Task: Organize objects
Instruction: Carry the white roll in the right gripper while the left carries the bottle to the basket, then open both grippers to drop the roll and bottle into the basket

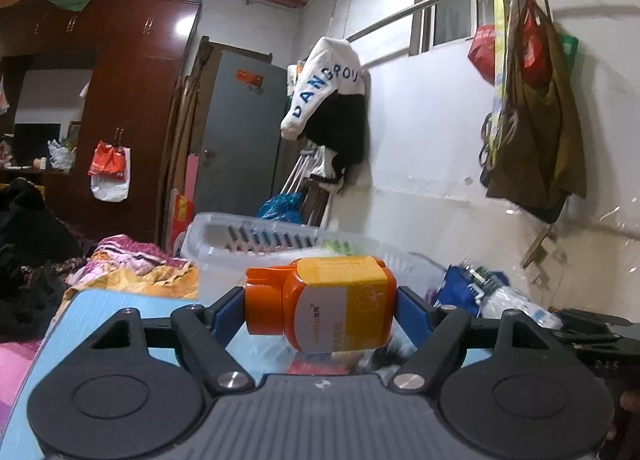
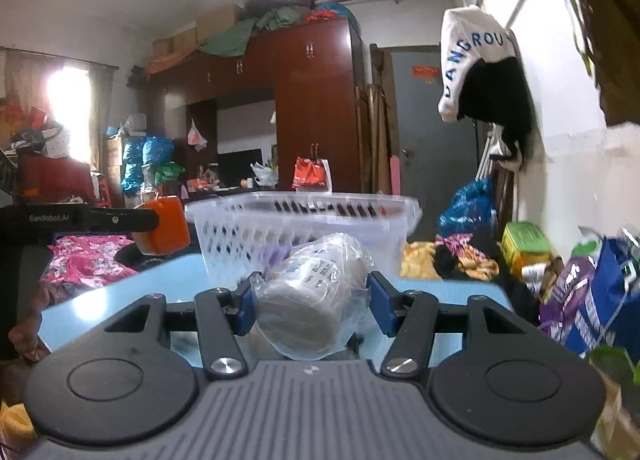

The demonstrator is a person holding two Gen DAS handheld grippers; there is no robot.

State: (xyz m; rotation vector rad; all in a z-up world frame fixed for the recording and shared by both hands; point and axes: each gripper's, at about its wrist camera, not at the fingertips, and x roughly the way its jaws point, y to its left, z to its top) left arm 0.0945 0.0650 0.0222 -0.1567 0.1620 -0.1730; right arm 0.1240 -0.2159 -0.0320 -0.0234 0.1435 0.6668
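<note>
My left gripper (image 1: 320, 306) is shut on an orange bottle (image 1: 328, 304) with a yellow label, held sideways above the light blue table (image 1: 100, 304). The bottle and left gripper also show in the right wrist view (image 2: 166, 225) at the left. My right gripper (image 2: 310, 300) is shut on a grey roll wrapped in clear plastic (image 2: 316, 296), held above the table (image 2: 120, 296). A clear plastic basket (image 2: 304, 223) stands on the table just beyond both grippers; it also shows in the left wrist view (image 1: 256, 244).
A blue bag and clutter (image 2: 596, 300) lie right of the table by the white wall. A clear wrapped bottle (image 1: 508, 296) lies at the right. Floral bedding (image 1: 132, 260) lies left of the table. A brown wardrobe (image 2: 316, 107) stands behind.
</note>
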